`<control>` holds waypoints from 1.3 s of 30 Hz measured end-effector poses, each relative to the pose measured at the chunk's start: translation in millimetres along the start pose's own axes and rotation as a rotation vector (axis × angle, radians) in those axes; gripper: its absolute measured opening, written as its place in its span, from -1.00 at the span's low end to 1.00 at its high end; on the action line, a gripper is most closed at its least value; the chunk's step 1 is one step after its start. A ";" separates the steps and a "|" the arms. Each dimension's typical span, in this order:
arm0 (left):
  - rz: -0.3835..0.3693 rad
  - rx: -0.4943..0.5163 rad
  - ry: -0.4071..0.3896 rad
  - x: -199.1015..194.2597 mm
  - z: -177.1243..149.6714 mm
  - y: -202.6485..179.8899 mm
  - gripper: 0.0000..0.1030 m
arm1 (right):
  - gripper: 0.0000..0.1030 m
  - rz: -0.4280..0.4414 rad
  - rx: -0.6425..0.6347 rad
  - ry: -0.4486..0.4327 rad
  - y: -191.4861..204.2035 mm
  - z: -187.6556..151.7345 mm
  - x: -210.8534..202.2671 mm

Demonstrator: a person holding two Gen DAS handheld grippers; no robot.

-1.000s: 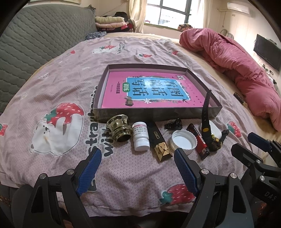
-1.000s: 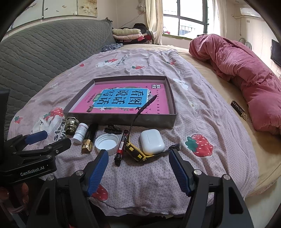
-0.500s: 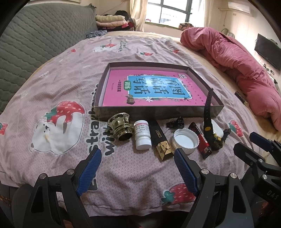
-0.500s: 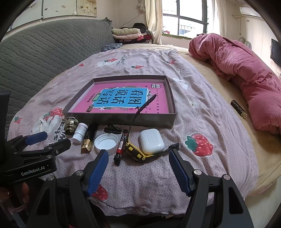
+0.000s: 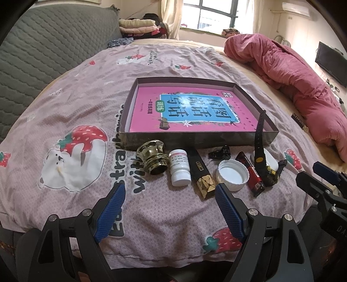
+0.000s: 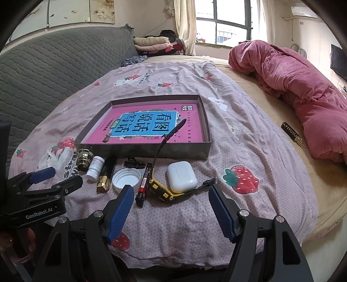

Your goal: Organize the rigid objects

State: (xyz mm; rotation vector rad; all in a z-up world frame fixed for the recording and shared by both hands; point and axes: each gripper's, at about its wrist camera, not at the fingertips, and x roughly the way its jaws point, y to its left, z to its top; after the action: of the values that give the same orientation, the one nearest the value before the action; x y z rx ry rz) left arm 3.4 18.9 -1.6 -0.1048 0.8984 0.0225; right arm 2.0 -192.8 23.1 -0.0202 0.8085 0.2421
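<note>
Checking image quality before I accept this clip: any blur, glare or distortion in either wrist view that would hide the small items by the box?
Left wrist view: sharp, strong fisheye bending at the edges, black corners; the window is blown out, the white cap stays readable. Right wrist view: same curvature, bright window, soft even daylight; the earbud case and watch show clearly.

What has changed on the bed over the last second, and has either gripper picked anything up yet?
Only a slight camera drift. The left gripper and right gripper remain open and empty; the row of objects and the box stayed put.
</note>
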 end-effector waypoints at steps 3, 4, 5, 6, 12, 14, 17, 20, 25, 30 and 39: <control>0.007 -0.011 0.003 1.3 0.9 4.8 0.66 | 0.37 -0.001 0.007 -0.002 -2.2 0.5 -0.4; 0.009 -0.017 0.004 2.0 1.5 7.1 0.66 | 0.37 -0.001 0.008 -0.003 -2.7 0.8 -0.6; 0.009 -0.023 0.006 2.6 1.9 9.0 0.66 | 0.37 -0.002 0.008 -0.004 -3.1 0.8 -0.9; 0.010 -0.029 0.008 3.4 2.4 11.3 0.66 | 0.37 -0.001 0.007 -0.007 -3.4 0.7 -1.3; 0.021 -0.057 0.032 10.8 3.9 21.1 0.66 | 0.37 0.017 -0.004 -0.007 -1.1 0.9 -1.4; 0.029 -0.063 0.040 13.8 4.7 25.1 0.66 | 0.37 0.026 -0.014 -0.003 1.2 0.1 -0.9; 0.035 -0.089 0.048 17.5 6.1 33.7 0.66 | 0.37 0.037 -0.025 -0.001 3.9 0.0 -0.1; 0.042 -0.109 0.054 22.1 7.6 41.4 0.66 | 0.37 0.043 -0.028 0.004 4.9 0.0 1.4; 0.048 -0.121 0.055 28.1 11.0 46.0 0.66 | 0.37 0.052 -0.029 0.023 4.7 -0.8 6.4; 0.047 -0.137 0.049 37.6 19.7 47.0 0.66 | 0.37 0.041 -0.057 0.024 6.5 -0.6 9.7; 0.023 -0.192 0.066 57.1 35.9 47.2 0.66 | 0.37 0.015 -0.101 0.022 8.3 0.6 17.7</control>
State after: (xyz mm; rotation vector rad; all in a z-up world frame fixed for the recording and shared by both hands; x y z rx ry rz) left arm 63.9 68.0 -27.9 -0.2757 0.9620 0.1277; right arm 12.4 -181.0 11.4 -0.1119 0.8180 0.2968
